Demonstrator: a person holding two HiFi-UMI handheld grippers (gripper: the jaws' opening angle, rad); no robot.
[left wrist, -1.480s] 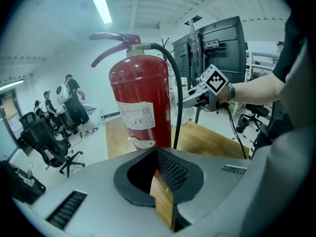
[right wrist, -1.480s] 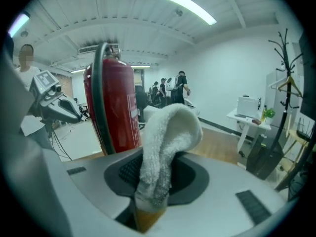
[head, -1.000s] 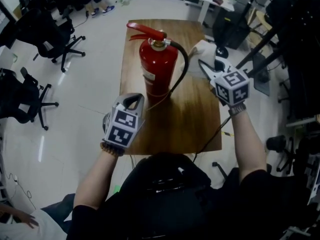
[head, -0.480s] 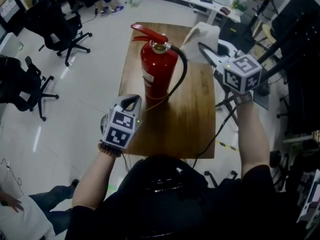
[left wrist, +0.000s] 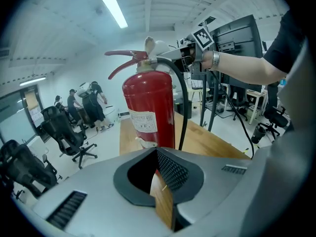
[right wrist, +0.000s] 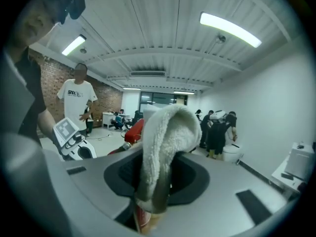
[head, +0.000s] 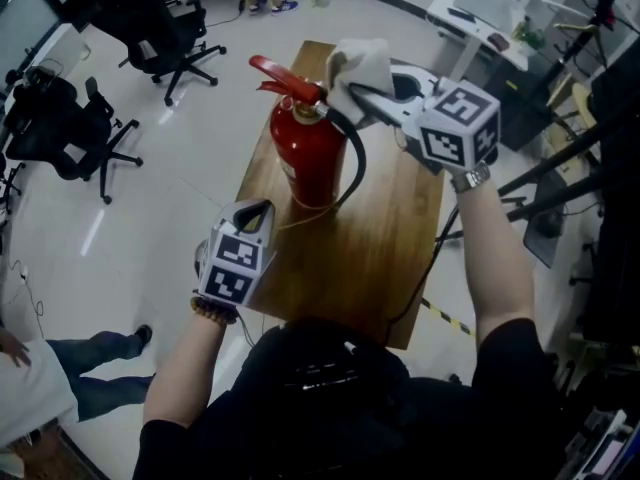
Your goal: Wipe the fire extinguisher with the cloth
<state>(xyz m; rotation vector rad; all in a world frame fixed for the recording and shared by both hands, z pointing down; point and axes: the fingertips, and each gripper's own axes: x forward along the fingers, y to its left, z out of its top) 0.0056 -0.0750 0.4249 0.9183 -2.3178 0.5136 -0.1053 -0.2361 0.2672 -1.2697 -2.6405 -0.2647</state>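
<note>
- Floor, pale and glossy, is filling the left half of the head view, with light strips reflecting off it.
- Long, narrow wooden table is running from top centre down toward the operator, its grain showing.
- Two black office chairs are standing at upper left, one near the top edge and one at the left edge. Both are well apart from the table.
- Red fire extinguisher is standing upright on the far left part of the table. In the left gripper view it is occupying frame centre, label facing the camera.
- Operator's right gripper is reaching in from the upper right, its marker cube sitting behind the jaws. The jaws are standing partly apart and are clamping a fold of the cloth.
- Operator's left gripper is hovering at lower left of the extinguisher, over the table's near left edge and apart from the cylinder. In its own view the jaws are sitting fully together with nothing between them.
- Black hose is looping from the extinguisher's top down the cylinder's right side.
- White cloth is bunching out past the right jaws at top centre of the head view, overlapping the extinguisher's top from the right. Whether it is pressing on the metal cannot be told. In the right gripper view its pile is arching over the jaws.
- Red lever is sticking out toward upper left from the extinguisher's top.
</note>
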